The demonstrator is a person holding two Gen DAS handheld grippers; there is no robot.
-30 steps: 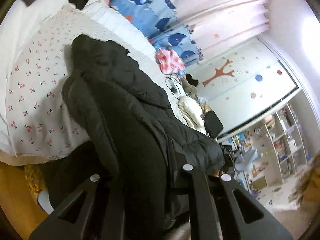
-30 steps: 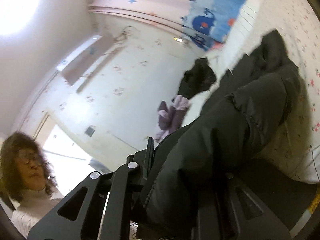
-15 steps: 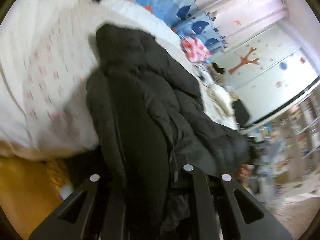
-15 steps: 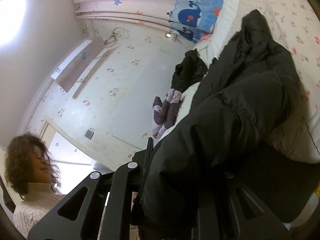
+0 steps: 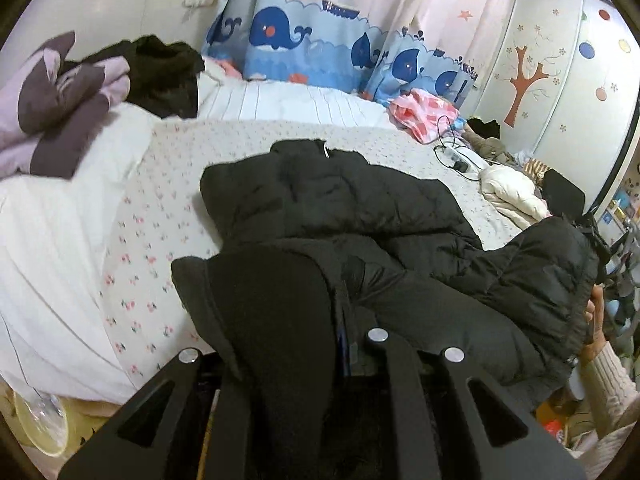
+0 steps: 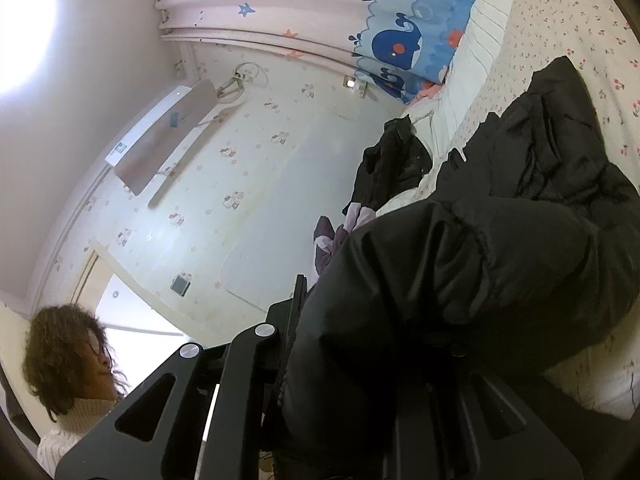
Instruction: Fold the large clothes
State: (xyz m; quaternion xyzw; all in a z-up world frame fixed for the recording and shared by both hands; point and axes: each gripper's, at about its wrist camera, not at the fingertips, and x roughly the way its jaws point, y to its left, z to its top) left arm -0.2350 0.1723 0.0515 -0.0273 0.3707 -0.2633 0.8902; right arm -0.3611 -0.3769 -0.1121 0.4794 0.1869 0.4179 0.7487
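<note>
A large black puffer jacket (image 5: 360, 216) lies across the flowered bed sheet (image 5: 144, 248), its collar toward the curtain. My left gripper (image 5: 288, 352) is shut on the jacket's near hem, with cloth draped over its fingers. My right gripper (image 6: 352, 360) is shut on another part of the same jacket (image 6: 500, 264), which bulges over and hides its right finger. The jacket's right end hangs lifted off the bed's edge (image 5: 560, 280).
A purple folded garment (image 5: 56, 100) and a black garment (image 5: 160, 68) lie at the bed's head. A pink cloth (image 5: 424, 114), cables and a cream garment (image 5: 512, 196) lie at the far right. The whale curtain (image 5: 320, 48) hangs behind. The person's face (image 6: 80, 352) shows at left.
Both grippers have swung while holding the jacket: the left view turned level toward the curtain, and the jacket has spread flatter across the bed.
</note>
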